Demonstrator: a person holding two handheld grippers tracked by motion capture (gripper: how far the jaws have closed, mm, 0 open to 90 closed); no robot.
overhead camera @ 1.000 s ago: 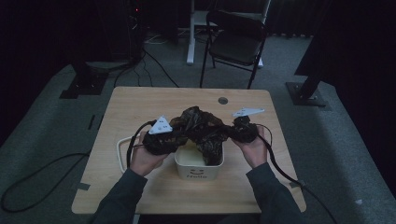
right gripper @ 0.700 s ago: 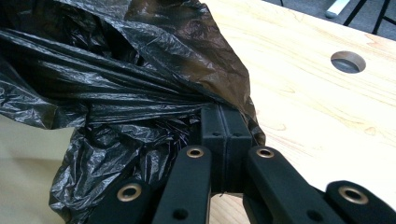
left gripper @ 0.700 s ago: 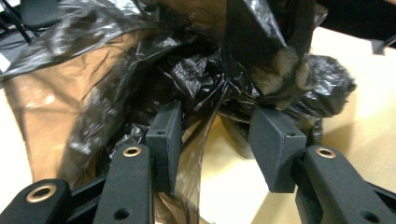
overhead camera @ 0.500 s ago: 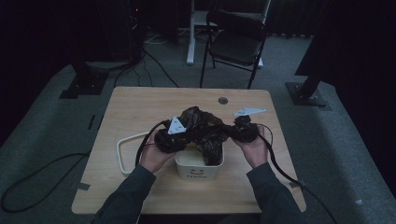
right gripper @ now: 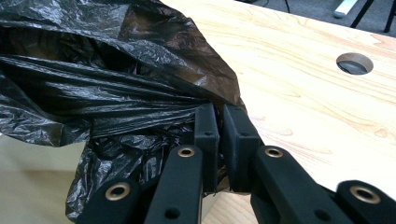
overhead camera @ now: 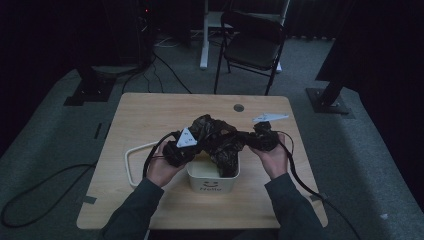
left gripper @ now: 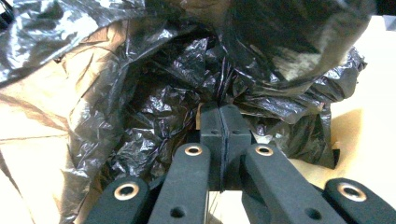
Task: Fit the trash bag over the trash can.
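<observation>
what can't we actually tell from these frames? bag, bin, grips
- Inside of the white bin: high view, the black plastic bag drapes over its opening.
- Print on the bin's front: high view, too small and dim.
- Left gripper grip: left gripper view, jaws shut, film at the tips, pinch itself hidden.
- Right gripper: right gripper view, bag folds cover what sits between the jaws.

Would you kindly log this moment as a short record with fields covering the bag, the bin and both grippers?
Item in hand: black plastic bag, crumpled, held between both grippers over the bin
Bin: small white bin on the wooden table, bag hanging into it
Left gripper: fingers have just closed, shut on a fold of the bag
Right gripper: fingers pinch the bag's edge, though they have just eased slightly
Beside the bin: white looped frame lying flat
</observation>
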